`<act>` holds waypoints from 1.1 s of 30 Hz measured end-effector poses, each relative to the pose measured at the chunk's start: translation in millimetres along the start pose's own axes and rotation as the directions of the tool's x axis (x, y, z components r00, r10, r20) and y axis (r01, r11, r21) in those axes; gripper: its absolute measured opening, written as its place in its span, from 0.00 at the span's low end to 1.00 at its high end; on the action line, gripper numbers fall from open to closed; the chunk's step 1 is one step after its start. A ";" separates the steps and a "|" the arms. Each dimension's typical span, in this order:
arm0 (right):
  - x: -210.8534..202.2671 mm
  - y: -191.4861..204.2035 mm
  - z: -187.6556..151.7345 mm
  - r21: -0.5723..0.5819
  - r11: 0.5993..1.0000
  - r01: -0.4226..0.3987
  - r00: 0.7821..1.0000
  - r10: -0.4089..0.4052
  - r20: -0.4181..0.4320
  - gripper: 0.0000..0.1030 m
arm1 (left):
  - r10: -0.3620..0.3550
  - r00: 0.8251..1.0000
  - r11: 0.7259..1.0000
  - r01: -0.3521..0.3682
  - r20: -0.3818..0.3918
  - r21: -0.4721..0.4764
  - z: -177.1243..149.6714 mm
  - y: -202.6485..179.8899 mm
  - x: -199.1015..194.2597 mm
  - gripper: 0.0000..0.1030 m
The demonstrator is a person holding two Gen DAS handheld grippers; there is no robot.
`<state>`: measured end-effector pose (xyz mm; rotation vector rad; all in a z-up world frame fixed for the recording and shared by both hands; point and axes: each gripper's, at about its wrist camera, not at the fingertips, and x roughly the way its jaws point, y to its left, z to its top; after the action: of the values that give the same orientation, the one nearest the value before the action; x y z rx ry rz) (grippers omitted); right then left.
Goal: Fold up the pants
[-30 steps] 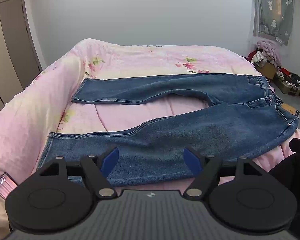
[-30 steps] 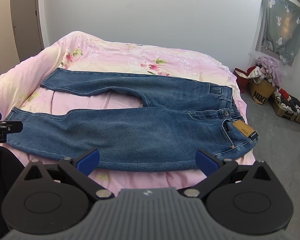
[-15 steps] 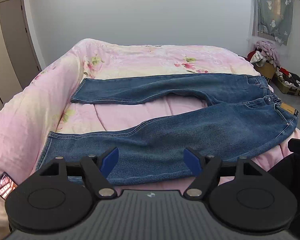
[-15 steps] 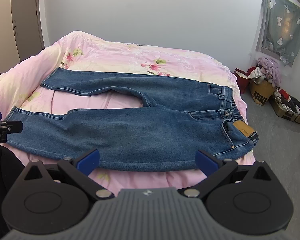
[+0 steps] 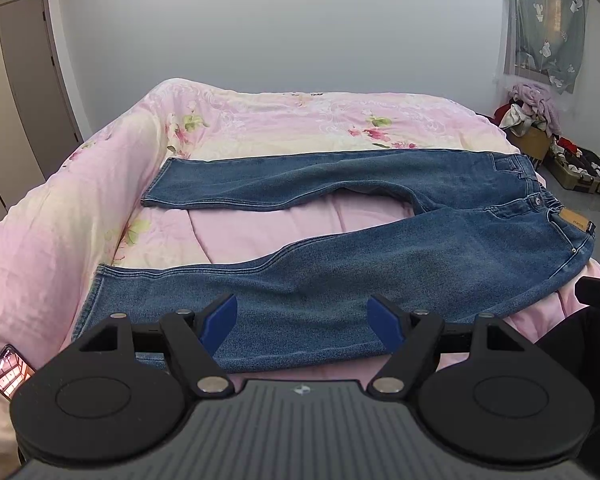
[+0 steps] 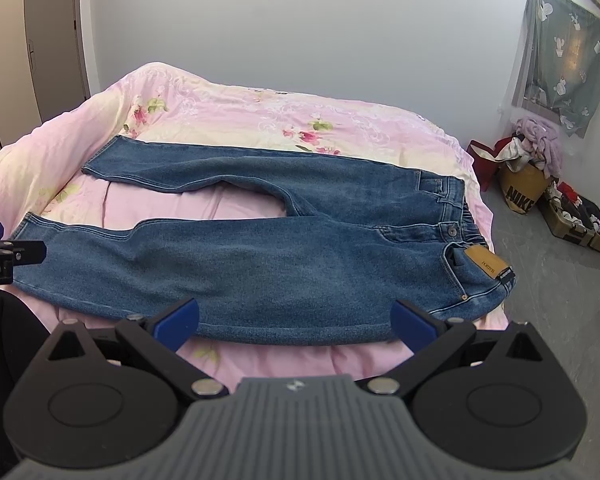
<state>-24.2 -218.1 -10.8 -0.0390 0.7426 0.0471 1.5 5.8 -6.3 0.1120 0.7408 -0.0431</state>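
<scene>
The jeans [image 5: 340, 280] lie flat along the bed's [image 5: 260, 120] near edge, legs apart, ready for folding; left gripper [image 5: 302, 316] and right gripper [image 6: 296, 318] hover spread wide, empty.

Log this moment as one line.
jeans flat on bed, legs apart | left gripper open | right gripper open | no grasp

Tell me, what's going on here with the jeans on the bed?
A person is holding a two-finger gripper in each hand, about to fold the jeans. The jeans lie flat on the pink bedspread, legs spread apart, waistband toward the right. The left gripper and the right gripper are both open and hover at the near edge of the bed, holding nothing. No fold has been made yet.
</scene>
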 end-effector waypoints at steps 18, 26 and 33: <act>-1.8 0.2 1.9 -0.003 1.000 -0.002 1.000 0.002 -0.001 0.96 | -0.006 1.000 1.000 0.006 0.003 -0.002 1.6 0.5 -0.5 0.85; 7.5 -0.4 4.2 -0.011 1.000 -0.016 1.000 0.016 -0.026 0.96 | -0.056 0.998 0.998 0.056 -0.033 0.007 6.3 3.3 10.7 0.85; 35.4 -5.3 17.4 -0.057 0.998 0.000 0.998 -0.004 -0.067 0.96 | -0.043 0.997 0.997 0.048 -0.059 0.069 24.2 11.7 36.3 0.85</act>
<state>13.9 -221.5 -21.8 -0.0961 0.8084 0.0656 45.4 14.6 -12.2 0.1638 0.7997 -0.1097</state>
